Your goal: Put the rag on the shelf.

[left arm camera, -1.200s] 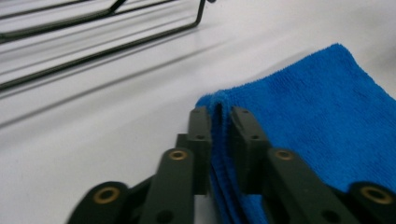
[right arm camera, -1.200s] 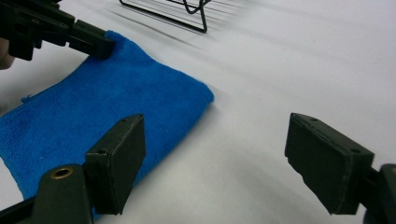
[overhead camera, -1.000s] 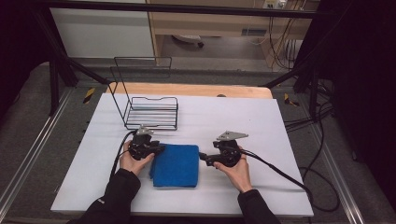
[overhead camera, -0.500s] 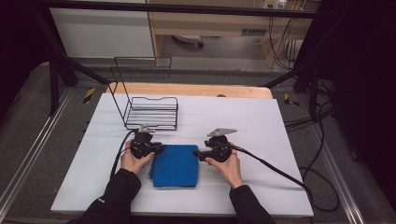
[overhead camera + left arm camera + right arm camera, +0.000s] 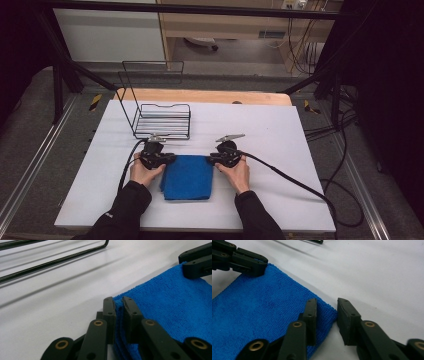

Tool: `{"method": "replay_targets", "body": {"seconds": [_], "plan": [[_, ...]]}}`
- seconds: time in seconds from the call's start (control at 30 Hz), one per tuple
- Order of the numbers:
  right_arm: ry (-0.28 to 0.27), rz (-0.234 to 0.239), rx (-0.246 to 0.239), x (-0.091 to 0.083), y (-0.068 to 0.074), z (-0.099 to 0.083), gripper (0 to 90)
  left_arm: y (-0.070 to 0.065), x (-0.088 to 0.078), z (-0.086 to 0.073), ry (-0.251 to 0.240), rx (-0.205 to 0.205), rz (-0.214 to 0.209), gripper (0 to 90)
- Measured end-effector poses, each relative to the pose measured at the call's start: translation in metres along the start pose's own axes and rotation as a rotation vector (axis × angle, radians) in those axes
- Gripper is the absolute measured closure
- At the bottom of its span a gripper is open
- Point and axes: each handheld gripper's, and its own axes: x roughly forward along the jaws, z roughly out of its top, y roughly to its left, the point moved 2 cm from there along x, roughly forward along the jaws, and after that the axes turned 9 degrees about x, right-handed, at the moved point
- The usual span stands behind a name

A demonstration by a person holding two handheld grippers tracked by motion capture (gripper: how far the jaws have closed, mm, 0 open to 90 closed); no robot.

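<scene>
We see one blue cloth (image 5: 188, 176), folded, lying flat on the white table (image 5: 280, 135) toward the near edge, between the two hands. The left gripper (image 5: 167, 159) sits at the cloth's far left corner; in the left gripper view its jaws have just been closing and now stand nearly together with the cloth's corner edge pinched between the pads (image 5: 110, 312). The right gripper (image 5: 212, 159) sits at the far right corner; its jaws too have just been closing, yet in the right gripper view a gap shows between them: one pad (image 5: 311, 312) rests on the cloth's edge, the other stands just off the corner on bare table, not pressing. So we count two grippers, two hands, one cloth. One black wire rack (image 5: 162, 120) stands behind the left gripper, near it but apart, its front rail showing in the left gripper view above the cloth. Open room lies mostly to the right and beyond the right gripper, where the table is bare up to its far edge and the wooden strip (image 5: 210, 96) there. A narrower bare band runs along the near edge in front of the cloth, and another at the left side beside the left forearm. A cable (image 5: 295, 180) trails from the right gripper across the right part of the table and off its edge.
</scene>
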Motion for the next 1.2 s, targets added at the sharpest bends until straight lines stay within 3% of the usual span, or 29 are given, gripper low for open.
{"method": "replay_targets", "body": {"seconds": [0.17, 0.3, 0.47, 0.87, 1.2], "plan": [[0.03, 0.025, 0.048, 0.002, 0.001, 0.001, 82.9, 0.001, 0.0, 0.0, -0.001, -0.007, -0.014, 84.2], [0.046, 0.028, 0.051, 0.001, 0.003, 0.002, 86.1, 0.001, 0.0, 0.0, -0.003, -0.018, -0.022, 85.2], [0.028, 0.026, 0.04, -0.002, 0.005, 0.002, 86.9, 0.002, -0.004, 0.001, -0.016, -0.026, -0.027, 85.6], [-0.091, 0.096, -0.015, -0.034, 0.021, 0.008, 86.9, -0.004, -0.04, 0.005, -0.146, 0.01, -0.031, 85.6], [-0.169, 0.112, -0.065, -0.054, 0.032, 0.01, 87.1, -0.016, -0.063, 0.01, -0.239, 0.054, -0.006, 85.6]]}}
